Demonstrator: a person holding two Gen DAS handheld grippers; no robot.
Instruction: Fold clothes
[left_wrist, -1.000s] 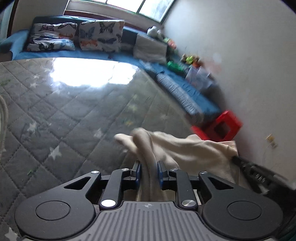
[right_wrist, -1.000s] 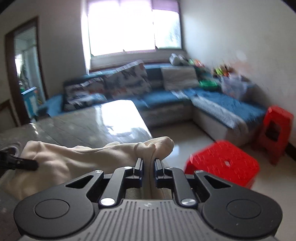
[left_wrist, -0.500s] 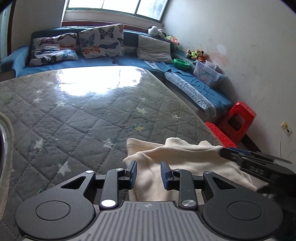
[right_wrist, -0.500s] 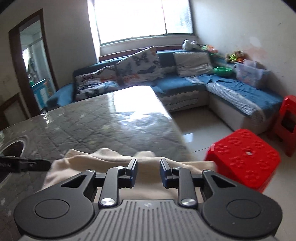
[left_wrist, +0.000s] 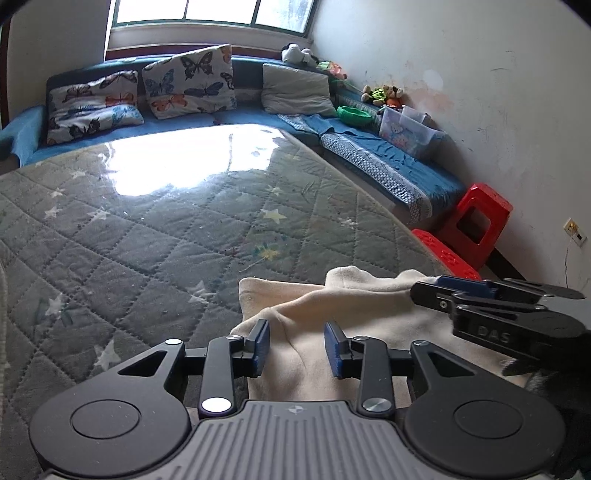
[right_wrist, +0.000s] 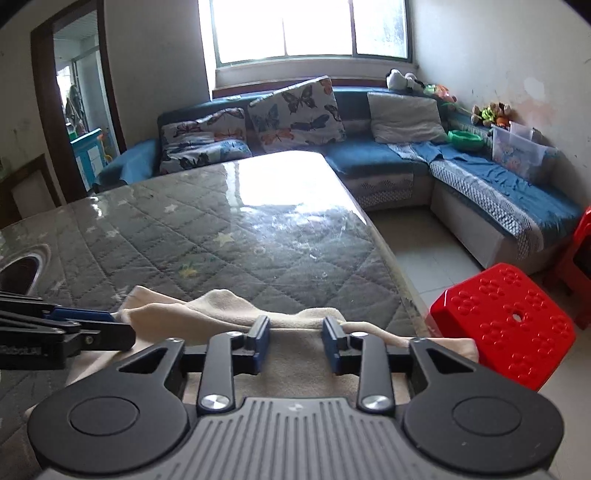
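Since a second ago both grippers have let go of the cream garment (left_wrist: 354, 314), which then stood pinched in each and now lies folded on the quilted worktop (left_wrist: 147, 229) near its right edge. The left gripper (left_wrist: 297, 349) has its fingers spread, with the cloth beneath and between them, not gripped. The right gripper (right_wrist: 295, 341) is likewise spread over the cloth's near fold. The left view alone shows the right gripper from the side, low above the garment. Only the right view shows the open doorway (right_wrist: 77, 107), the floor and the whole top of the red stool (right_wrist: 506, 325).
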